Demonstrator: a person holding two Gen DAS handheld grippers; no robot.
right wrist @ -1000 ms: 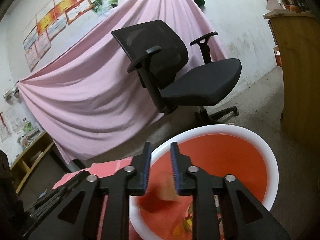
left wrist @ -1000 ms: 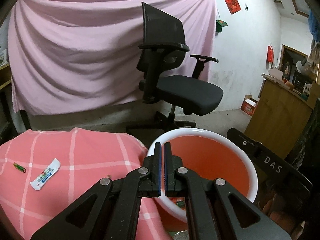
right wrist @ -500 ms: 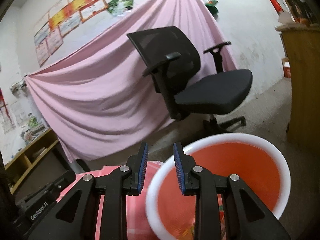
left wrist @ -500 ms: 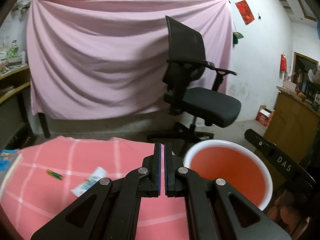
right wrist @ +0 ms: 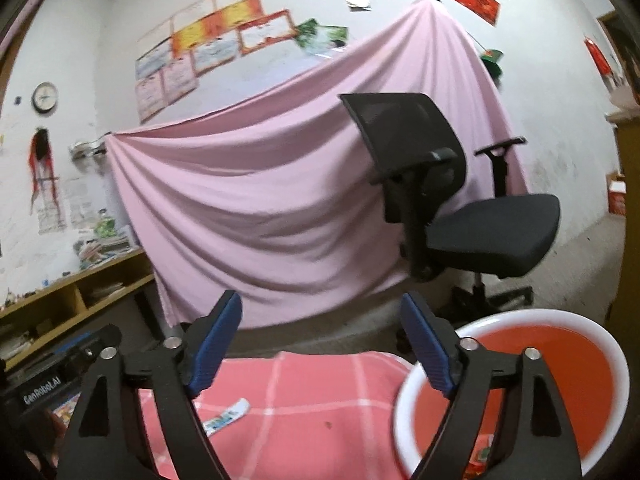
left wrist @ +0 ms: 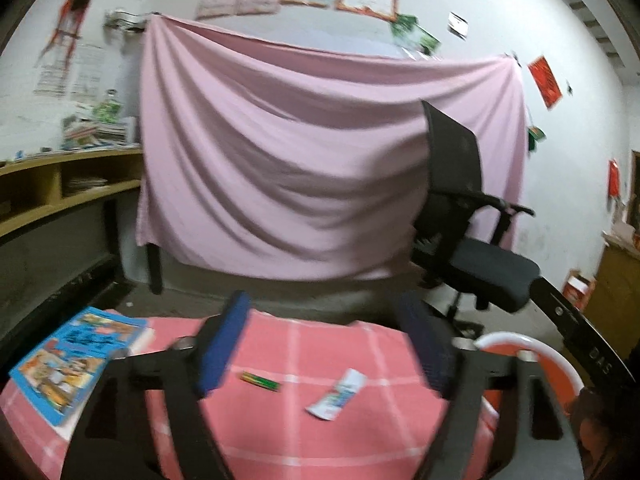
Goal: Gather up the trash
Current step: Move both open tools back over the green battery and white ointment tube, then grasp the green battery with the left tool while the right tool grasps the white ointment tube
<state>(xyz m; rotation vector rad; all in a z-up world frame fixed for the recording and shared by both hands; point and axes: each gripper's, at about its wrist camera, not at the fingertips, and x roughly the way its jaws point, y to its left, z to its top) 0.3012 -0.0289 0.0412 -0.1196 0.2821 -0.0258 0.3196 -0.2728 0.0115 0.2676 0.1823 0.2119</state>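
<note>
- You are working in a room with a pink sheet (left wrist: 320,168) hanging on the back wall and a black office chair (right wrist: 460,208) standing before it; a table under a pink checked cloth (left wrist: 320,432) is lying in front of you.
- Your left gripper (left wrist: 324,344) is opening its jaws with nothing between them; your right gripper (right wrist: 324,340) is opening likewise, also empty.
- The white wrapper (left wrist: 338,394) is lying near the table's middle, toward the right edge, and the small green piece (left wrist: 260,381) is sitting just left of it, apart.
- The orange bin (right wrist: 516,396) is standing off the table's right edge, some scraps already lying in it.
- The wrapper is looking light, thin and floppy, so you are probably best pinching one short end, low against the cloth; the green piece seems stiff and small, so take it across its middle.
- Motion blur is smearing the left view, so what the green piece is, I cannot tell; the book (left wrist: 76,360) at the left edge is partly cut off.
</note>
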